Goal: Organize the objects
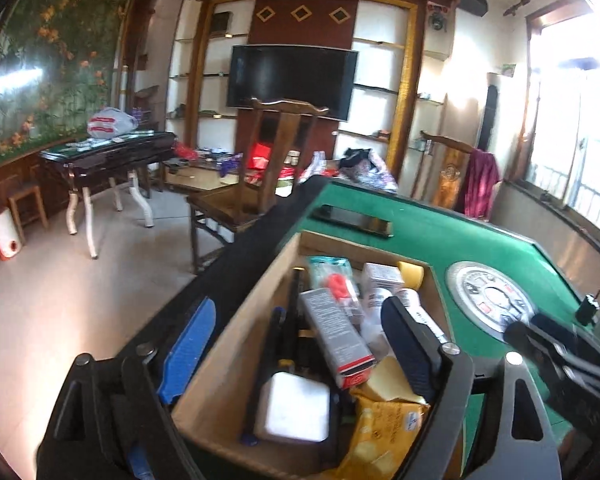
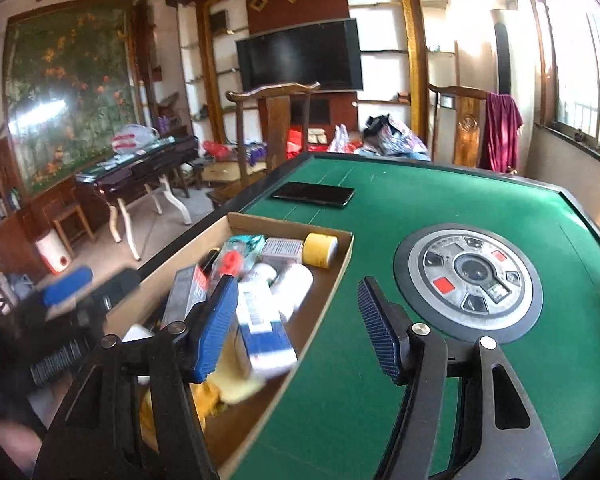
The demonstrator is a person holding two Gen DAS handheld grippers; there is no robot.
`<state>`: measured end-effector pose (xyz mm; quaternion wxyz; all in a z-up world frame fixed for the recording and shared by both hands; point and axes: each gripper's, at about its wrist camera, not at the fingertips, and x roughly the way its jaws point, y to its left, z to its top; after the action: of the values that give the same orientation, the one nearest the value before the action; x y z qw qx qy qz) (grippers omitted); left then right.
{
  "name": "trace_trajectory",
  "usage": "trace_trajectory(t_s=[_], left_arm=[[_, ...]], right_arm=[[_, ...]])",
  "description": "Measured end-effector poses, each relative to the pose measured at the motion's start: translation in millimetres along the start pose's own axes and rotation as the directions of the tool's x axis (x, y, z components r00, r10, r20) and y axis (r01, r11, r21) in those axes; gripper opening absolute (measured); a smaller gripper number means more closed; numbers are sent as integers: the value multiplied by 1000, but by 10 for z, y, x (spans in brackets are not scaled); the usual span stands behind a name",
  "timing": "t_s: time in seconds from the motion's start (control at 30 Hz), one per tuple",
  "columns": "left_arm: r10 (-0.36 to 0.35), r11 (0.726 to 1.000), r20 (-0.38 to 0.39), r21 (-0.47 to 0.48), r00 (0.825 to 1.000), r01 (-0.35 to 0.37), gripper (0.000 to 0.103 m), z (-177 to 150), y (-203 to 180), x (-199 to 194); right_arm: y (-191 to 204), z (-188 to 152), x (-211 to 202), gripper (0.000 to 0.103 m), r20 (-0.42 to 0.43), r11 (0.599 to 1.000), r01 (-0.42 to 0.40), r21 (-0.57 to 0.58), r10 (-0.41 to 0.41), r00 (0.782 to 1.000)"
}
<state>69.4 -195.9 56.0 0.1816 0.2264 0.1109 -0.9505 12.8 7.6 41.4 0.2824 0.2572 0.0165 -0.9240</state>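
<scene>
Left tongs: I have my left gripper (image 1: 304, 344) over the near end of the cardboard box (image 1: 236, 320), jaws spread wide and holding nothing; one blue pad hangs outside the box's left wall, the other above the contents.
Right tongs: my right gripper (image 2: 300, 328) is also spread wide and empty, straddling the box's right wall, with one pad over the contents and the other over the green felt.
Box: I see it sitting at the left edge of the green table (image 2: 440, 192), open on top and crammed.
Contents: a grey carton with a red end (image 1: 336, 338) lies slantwise on top; a white block (image 1: 294, 408) and a yellow packet (image 1: 384, 428) are at the near end; a roll of yellow tape (image 2: 320, 249) sits in the far right corner beside a small grey carton (image 2: 281, 249); a white and blue carton (image 2: 266, 330) lies near my right tongs, blurred.
Table: a black phone (image 2: 313, 194) lies flat just beyond the box, apart from it; the round control panel (image 2: 474, 280) is set in the middle of the felt.
Room: a wooden chair (image 1: 256, 172) stands past the table's far left side, a dark television (image 1: 290, 78) on the wall behind it.
</scene>
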Motion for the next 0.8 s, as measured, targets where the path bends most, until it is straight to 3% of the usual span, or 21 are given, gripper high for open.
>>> trace_trajectory(t_s=[0.07, 0.13, 0.2, 0.3, 0.4, 0.5, 0.57, 0.63, 0.8], left_arm=[[18, 1000, -30, 22, 999, -17, 89, 17, -6, -33], [32, 998, -49, 48, 998, -30, 89, 10, -35, -90], [56, 997, -43, 60, 998, -53, 89, -11, -75, -172], [68, 996, -26, 51, 997, -67, 89, -69, -98, -367], [32, 996, -21, 84, 999, -30, 89, -80, -136, -503], [95, 991, 35, 93, 995, -98, 89, -121, -140, -597], [63, 992, 19, 111, 998, -65, 89, -132, -136, -605], [41, 990, 10, 134, 999, -42, 89, -153, -168, -629], [75, 960, 98, 261, 992, -99, 89, -211, -306, -713]], right_arm=[[-136, -123, -58, 63, -23, 994, -95, 57, 97, 995], [-240, -242, -119, 63, -32, 985, -131, 112, 136, 990], [-253, -297, -175, 63, -44, 988, -113, 105, 118, 992], [-175, -326, -360, 63, 24, 998, -56, 15, 56, 998], [-80, -362, -528, 63, 77, 998, -42, -46, 45, 996], [63, -426, -682, 69, 110, 992, -12, -125, 26, 994], [138, -476, -751, 69, 125, 987, 8, -163, 13, 992], [187, -513, -795, 69, 130, 982, 19, -190, 6, 992], [225, -623, -828, 69, 99, 978, 20, -210, 1, 995]])
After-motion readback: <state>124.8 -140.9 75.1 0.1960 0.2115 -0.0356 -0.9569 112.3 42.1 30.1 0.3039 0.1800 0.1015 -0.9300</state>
